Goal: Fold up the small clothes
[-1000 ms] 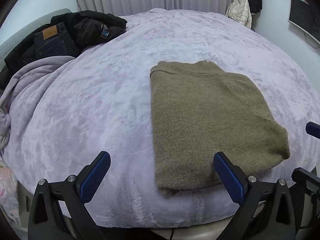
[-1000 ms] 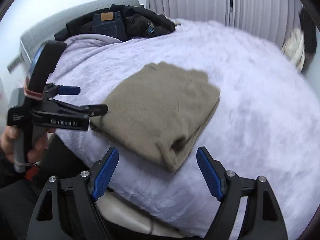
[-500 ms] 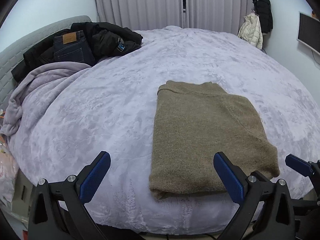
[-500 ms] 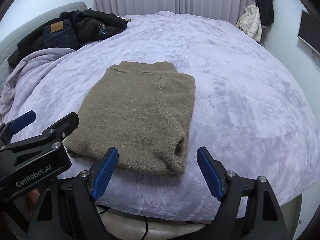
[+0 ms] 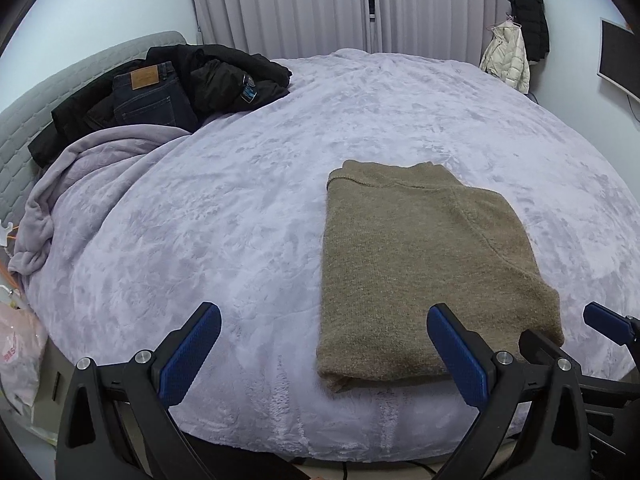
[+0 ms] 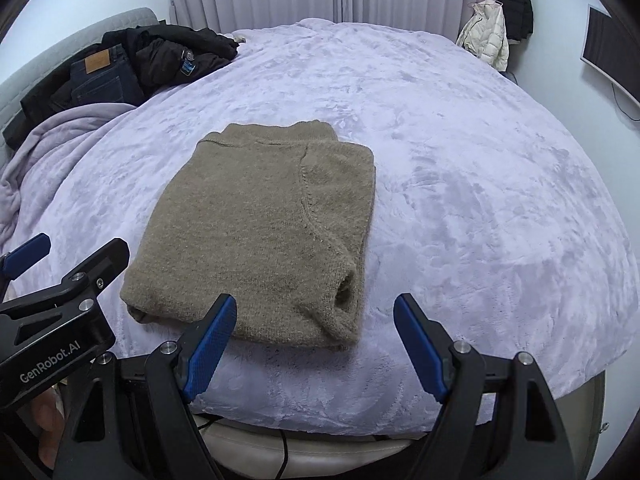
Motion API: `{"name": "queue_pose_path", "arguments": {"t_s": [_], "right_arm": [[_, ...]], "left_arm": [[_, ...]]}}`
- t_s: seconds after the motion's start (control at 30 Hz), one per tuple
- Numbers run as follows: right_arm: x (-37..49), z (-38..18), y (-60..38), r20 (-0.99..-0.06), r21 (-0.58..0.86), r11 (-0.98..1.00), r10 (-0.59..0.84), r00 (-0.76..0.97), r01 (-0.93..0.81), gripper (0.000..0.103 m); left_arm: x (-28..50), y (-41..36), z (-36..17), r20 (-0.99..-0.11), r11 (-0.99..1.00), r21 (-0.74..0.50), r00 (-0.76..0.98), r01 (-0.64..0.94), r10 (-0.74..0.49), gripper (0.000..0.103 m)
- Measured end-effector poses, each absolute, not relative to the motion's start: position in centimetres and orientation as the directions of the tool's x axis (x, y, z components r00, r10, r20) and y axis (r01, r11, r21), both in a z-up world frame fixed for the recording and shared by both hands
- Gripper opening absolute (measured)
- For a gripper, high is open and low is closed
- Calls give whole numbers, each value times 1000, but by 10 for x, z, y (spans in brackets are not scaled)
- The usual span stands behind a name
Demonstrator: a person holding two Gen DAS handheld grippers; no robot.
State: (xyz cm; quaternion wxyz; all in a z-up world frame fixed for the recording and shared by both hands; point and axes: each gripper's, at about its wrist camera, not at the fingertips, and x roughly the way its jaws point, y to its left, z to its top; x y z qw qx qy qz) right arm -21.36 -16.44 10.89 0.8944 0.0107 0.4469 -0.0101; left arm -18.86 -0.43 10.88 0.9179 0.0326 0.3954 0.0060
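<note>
A folded olive-brown knit sweater point(image 5: 424, 264) lies flat on the lilac bed cover point(image 5: 240, 232), near the front edge. It also shows in the right wrist view point(image 6: 264, 232). My left gripper point(image 5: 324, 350) is open and empty, held back from the bed's front edge, to the left of the sweater's near corner. My right gripper point(image 6: 314, 344) is open and empty, just in front of the sweater's near right corner. The left gripper also shows at the lower left of the right wrist view point(image 6: 60, 280).
A pile of dark jackets and jeans point(image 5: 160, 88) sits at the back left by the grey headboard point(image 5: 24, 120). A bunched lilac blanket point(image 5: 72, 184) lies at the left. Coats point(image 5: 516, 48) hang at the back right. A pink bag point(image 5: 16, 356) sits beside the bed.
Both grippers have pulled back and risen from the sweater. The right gripper swung to face the bed squarely. The sweater lies still, folded.
</note>
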Motion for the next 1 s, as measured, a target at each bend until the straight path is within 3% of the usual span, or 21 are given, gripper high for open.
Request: {"name": "queue_pose_path", "arguments": {"t_s": [1.0], "right_arm": [[-212, 96, -149, -818, -15, 1000, -10, 575, -3, 83]], "left_arm": [[-192, -16, 101, -744, 996, 80, 668, 43, 31, 103]]}}
